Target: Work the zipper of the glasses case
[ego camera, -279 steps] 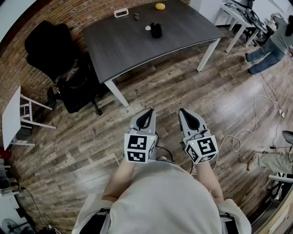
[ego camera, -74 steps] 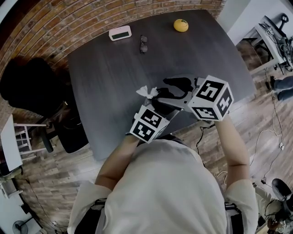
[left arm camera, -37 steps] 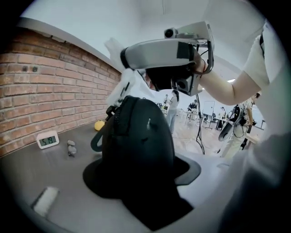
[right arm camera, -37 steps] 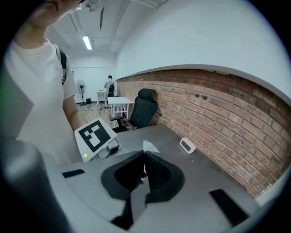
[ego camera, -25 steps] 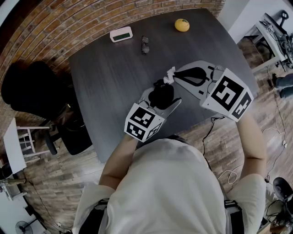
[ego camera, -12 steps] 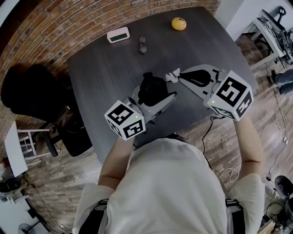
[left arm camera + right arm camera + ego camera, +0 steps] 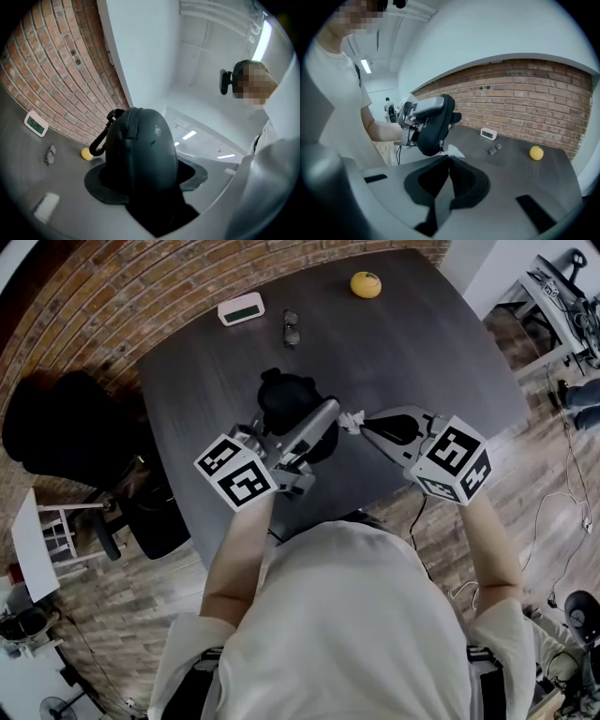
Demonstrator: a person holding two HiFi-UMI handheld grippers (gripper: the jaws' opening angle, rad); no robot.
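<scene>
The jaws of the left gripper [image 7: 300,424] clasp the black glasses case [image 7: 284,395] above the worktop [image 7: 422,343], while those of the right gripper [image 7: 362,422] pinch a white tab [image 7: 352,417].

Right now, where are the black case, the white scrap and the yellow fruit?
black case [image 7: 284,397], head view, on its rounded top.
white scrap [image 7: 352,418], head view, on its crumpled middle.
yellow fruit [image 7: 366,284], head view, on its middle.

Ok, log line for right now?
left claw: shut on glasses case, held above table | right claw: shut on white tab by case | zipper: visible stretch looks closed
</scene>
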